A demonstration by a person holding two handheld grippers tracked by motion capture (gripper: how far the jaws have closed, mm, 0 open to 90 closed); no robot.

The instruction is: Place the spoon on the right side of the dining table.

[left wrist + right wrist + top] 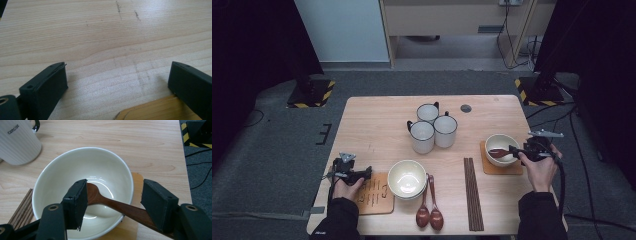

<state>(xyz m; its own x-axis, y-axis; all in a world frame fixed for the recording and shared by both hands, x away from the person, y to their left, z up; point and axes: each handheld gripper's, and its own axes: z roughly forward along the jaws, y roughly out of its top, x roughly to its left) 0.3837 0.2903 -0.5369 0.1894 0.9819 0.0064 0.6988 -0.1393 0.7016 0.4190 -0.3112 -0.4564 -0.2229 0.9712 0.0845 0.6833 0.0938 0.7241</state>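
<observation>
A cream bowl [502, 142] stands on a wooden coaster [502, 167] at the table's right side. A dark wooden spoon [498, 153] lies in it, head inside and handle sloping out over the rim. In the right gripper view the spoon [105, 201] passes between my right gripper's [115, 195] jaws, which stand wide apart without pressing on it; the handle runs under the right-hand jaw. My right gripper [514, 151] sits at the bowl's near right edge. My left gripper [368, 172] is open and empty, low over the bare table [100, 37] beside a second coaster [155, 111].
Three white mugs [432, 127] cluster at the table's middle back. A stack of cream bowls [407, 179] sits front centre, with two wooden spoons [429, 210] and dark chopsticks [473, 192] to its right. The printed coaster [374, 195] lies front left.
</observation>
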